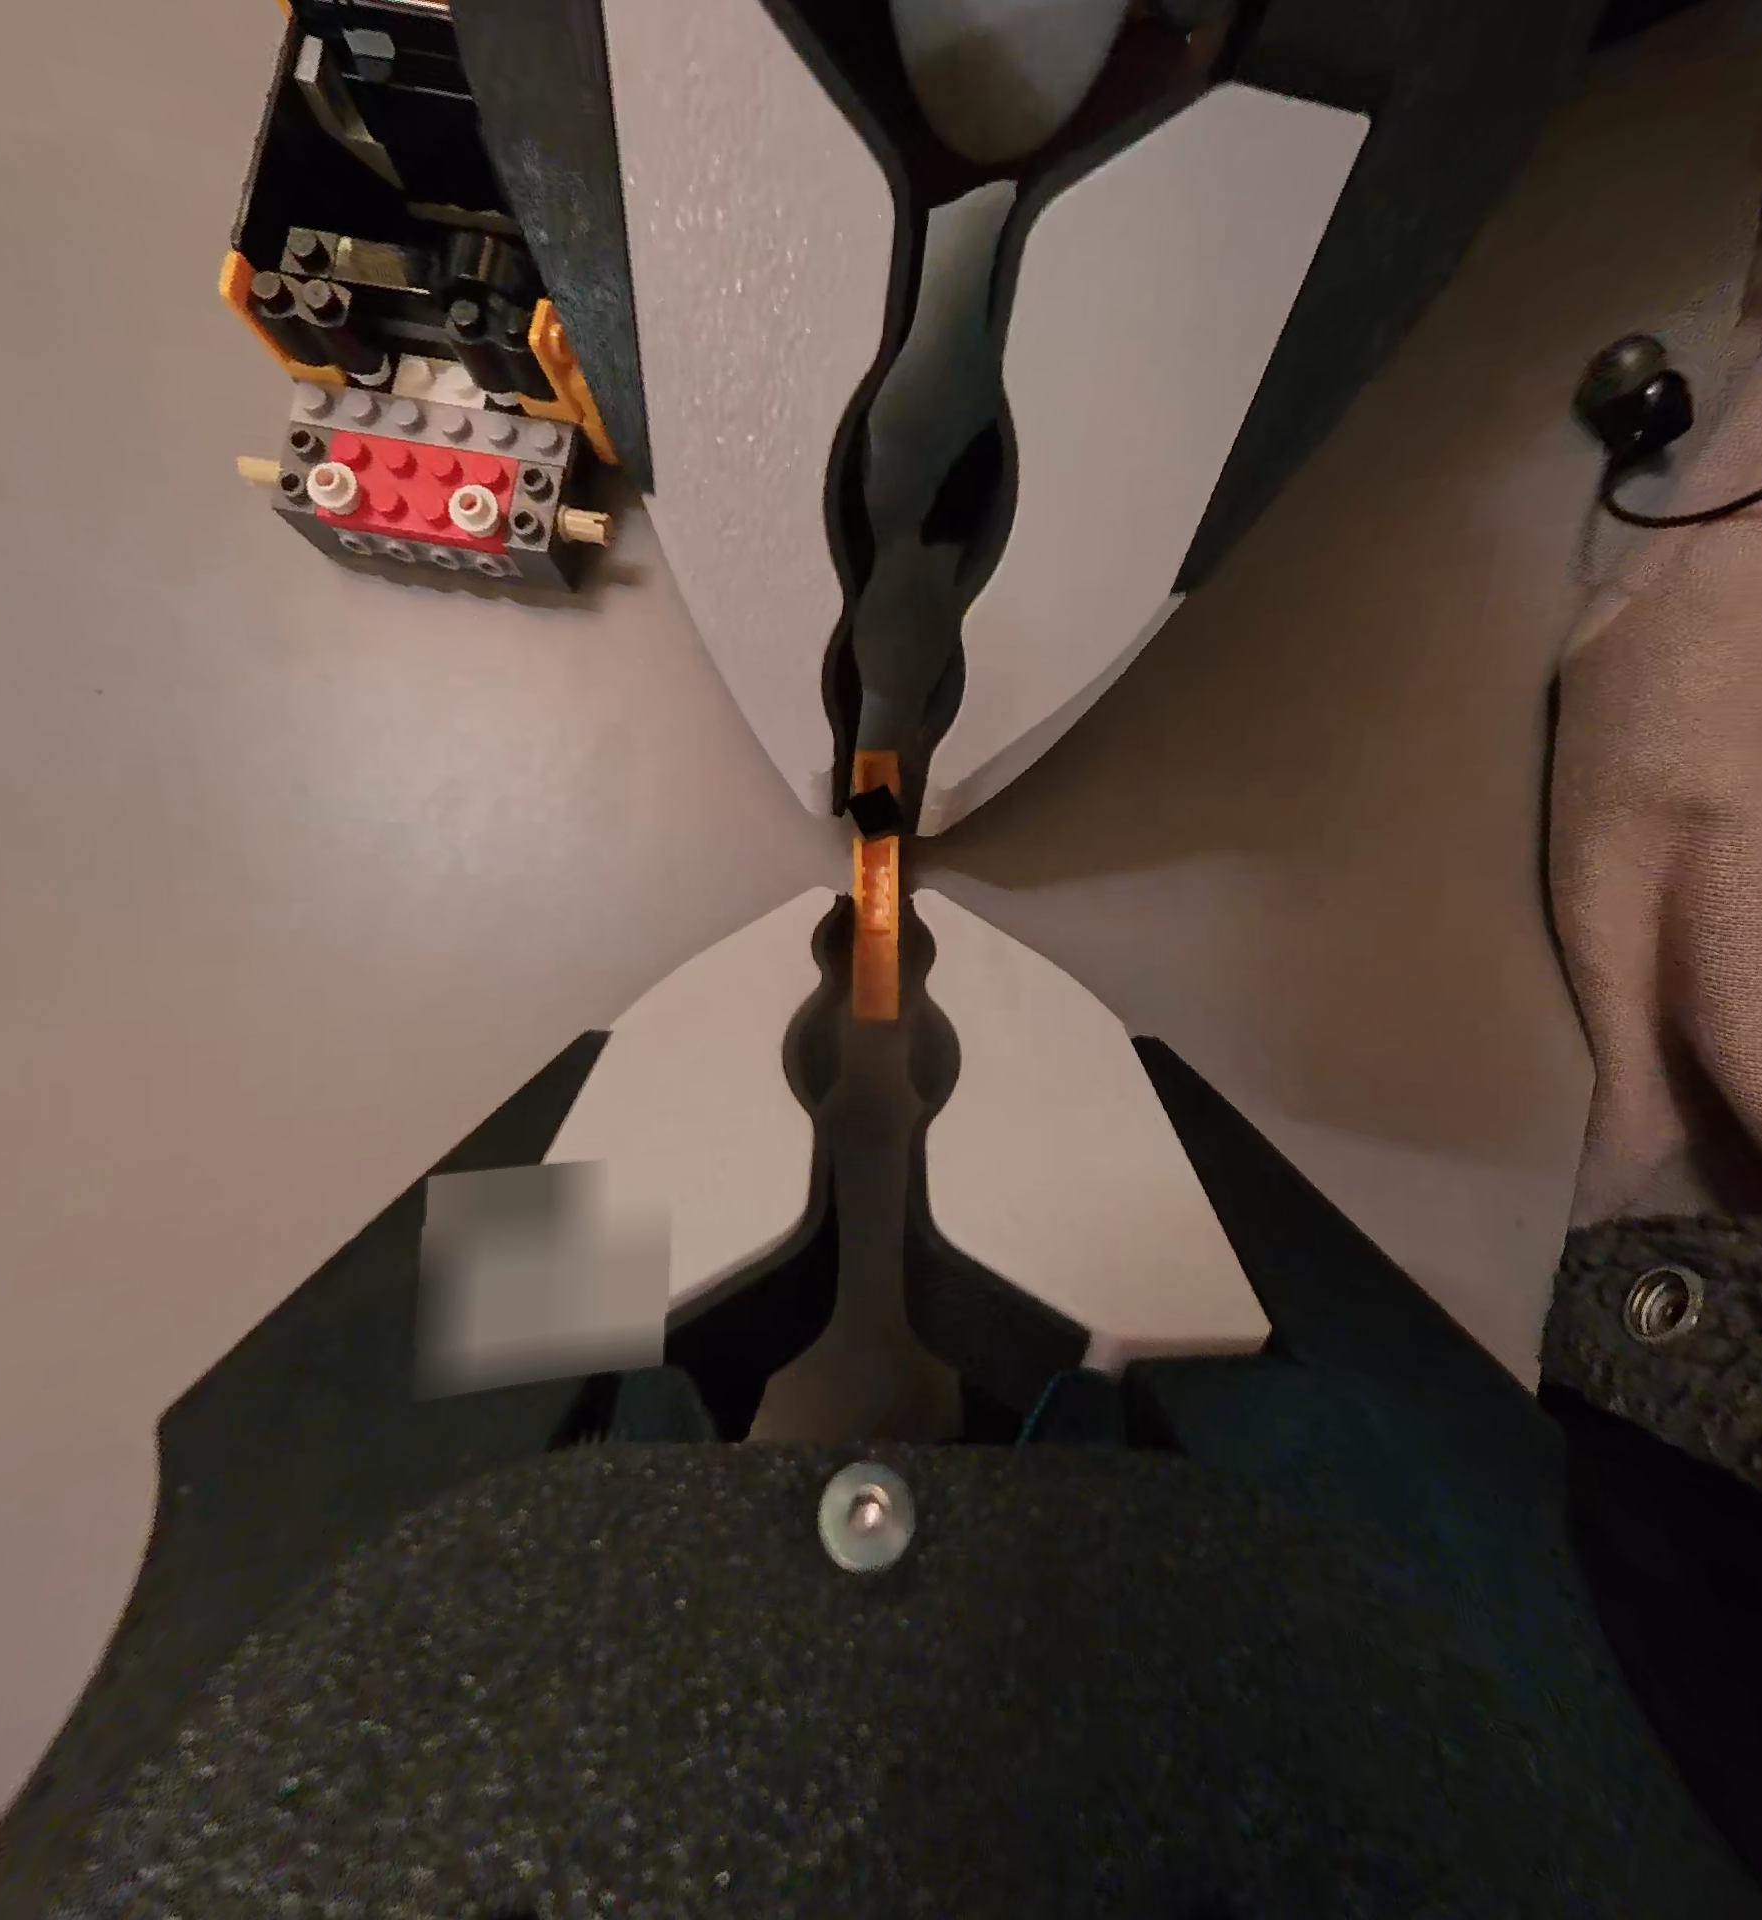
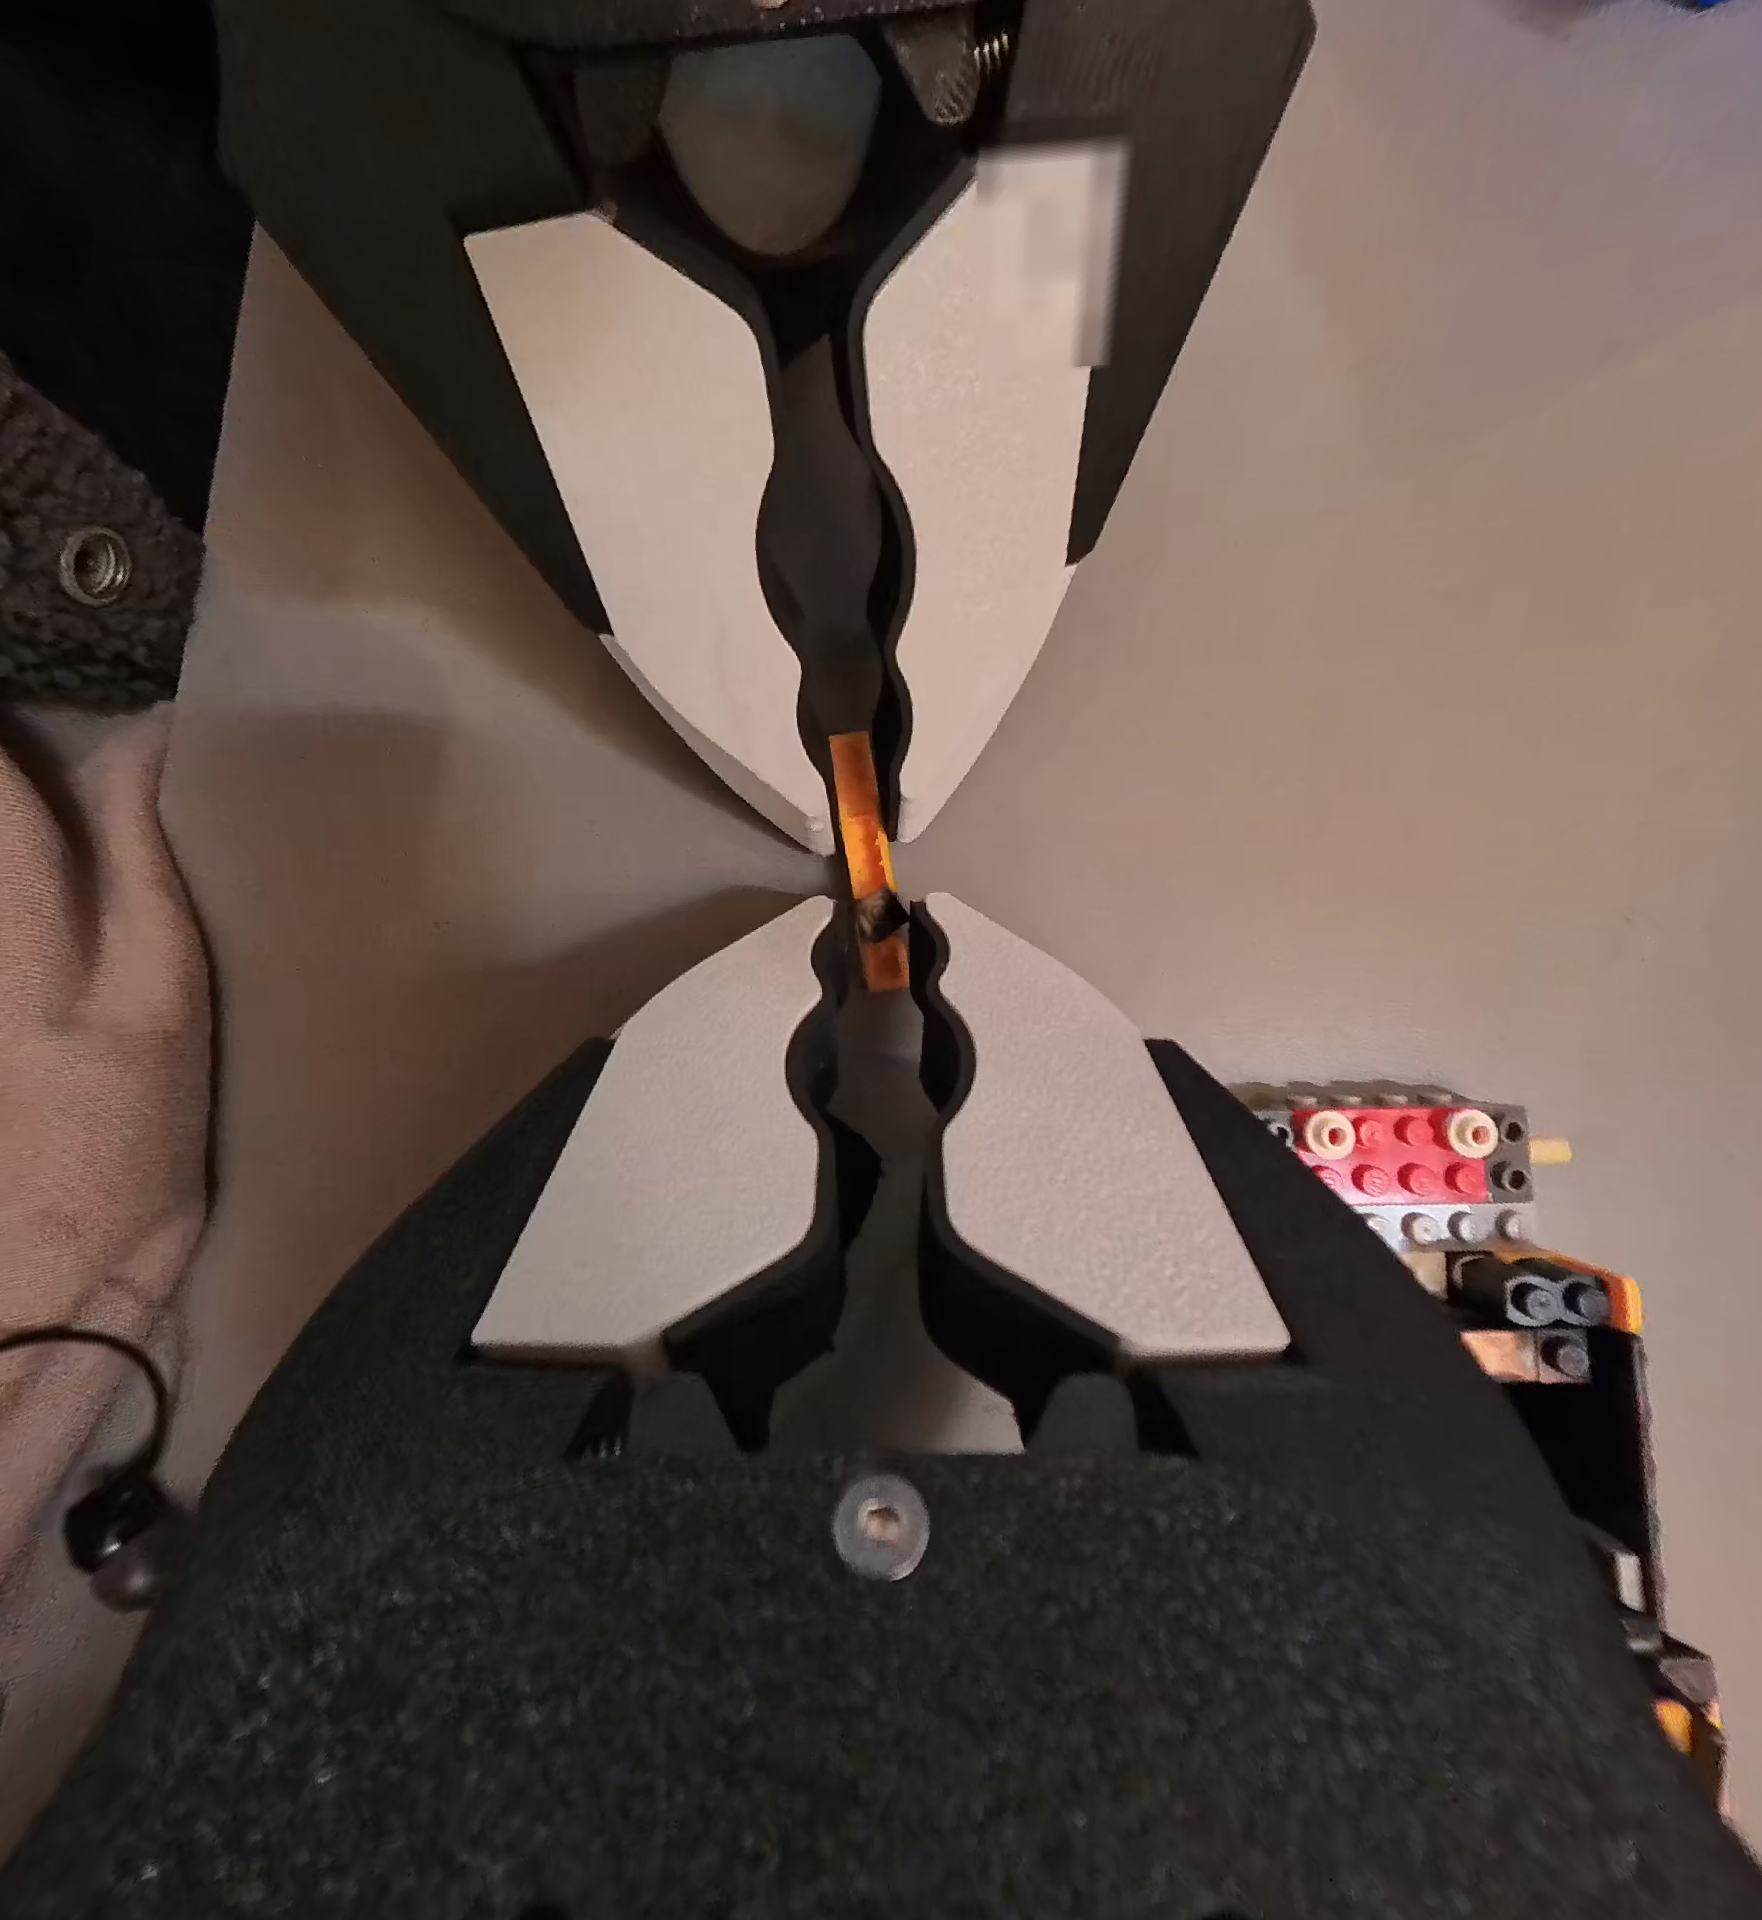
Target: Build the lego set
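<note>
My two grippers face each other tip to tip over a pale table [image 1: 233, 831]. A thin orange brick plate [image 1: 877, 935] runs between them, with a small black piece [image 1: 877, 812] on it. In the left wrist view my left gripper [image 1: 877, 896] is shut on the near end of the orange plate. The right gripper [image 1: 877, 821] comes from the top and closes on the far end, where the black piece is. In the right wrist view my right gripper [image 2: 875, 906] is shut on the orange plate [image 2: 861, 831] at the black piece [image 2: 879, 914], and the left gripper [image 2: 861, 836] holds the far end.
A brick model [image 1: 430, 488] with a red top, grey studs and an orange-and-black body lies at the upper left; it also shows in the right wrist view [image 2: 1396, 1153]. A person's beige garment [image 1: 1708, 831] and a black earbud on a cord [image 1: 1635, 400] lie at the right. Only a small space, under 4 cm, lies between the two pairs of fingers.
</note>
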{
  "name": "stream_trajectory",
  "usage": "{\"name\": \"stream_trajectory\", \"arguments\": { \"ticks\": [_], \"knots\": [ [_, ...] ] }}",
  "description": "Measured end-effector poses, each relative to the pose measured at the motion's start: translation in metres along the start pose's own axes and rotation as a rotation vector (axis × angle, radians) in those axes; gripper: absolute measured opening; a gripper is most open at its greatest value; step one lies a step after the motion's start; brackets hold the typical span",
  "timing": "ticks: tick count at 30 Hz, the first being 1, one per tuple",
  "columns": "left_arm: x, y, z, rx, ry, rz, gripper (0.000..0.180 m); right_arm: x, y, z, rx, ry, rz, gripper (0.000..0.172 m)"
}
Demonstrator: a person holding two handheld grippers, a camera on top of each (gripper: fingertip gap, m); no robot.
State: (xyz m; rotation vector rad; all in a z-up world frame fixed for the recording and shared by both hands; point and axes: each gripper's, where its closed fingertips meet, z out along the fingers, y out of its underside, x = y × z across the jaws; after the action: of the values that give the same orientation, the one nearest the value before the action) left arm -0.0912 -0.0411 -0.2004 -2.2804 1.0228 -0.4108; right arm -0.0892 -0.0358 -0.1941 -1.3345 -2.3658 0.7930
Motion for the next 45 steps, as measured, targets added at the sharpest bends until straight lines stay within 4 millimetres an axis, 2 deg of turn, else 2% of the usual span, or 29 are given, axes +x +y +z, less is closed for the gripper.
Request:
{"name": "stream_trajectory", "arguments": {
  "ticks": [15, 21, 35, 45],
  "knots": [
    [0.0004, 0.0008, -0.0001, 0.003, 0.003, -0.006, 0.008, 0.0009, 0.0026, -0.0041, -0.008, -0.005, -0.017, 0.015],
    [0.0007, 0.0011, -0.0001, 0.003, 0.003, -0.005, 0.008, 0.0024, -0.0022, -0.0044, 0.01, -0.049, -0.034, 0.008],
    [0.0018, 0.0014, -0.0001, 0.005, 0.005, 0.002, 0.008, -0.0027, -0.0012, -0.0033, -0.016, -0.104, -0.02, 0.01],
    [0.0015, 0.0013, 0.0001, 0.006, 0.001, 0.002, 0.008, -0.0043, 0.002, -0.0035, -0.09, -0.112, -0.055, 0.002]
  ]
}}
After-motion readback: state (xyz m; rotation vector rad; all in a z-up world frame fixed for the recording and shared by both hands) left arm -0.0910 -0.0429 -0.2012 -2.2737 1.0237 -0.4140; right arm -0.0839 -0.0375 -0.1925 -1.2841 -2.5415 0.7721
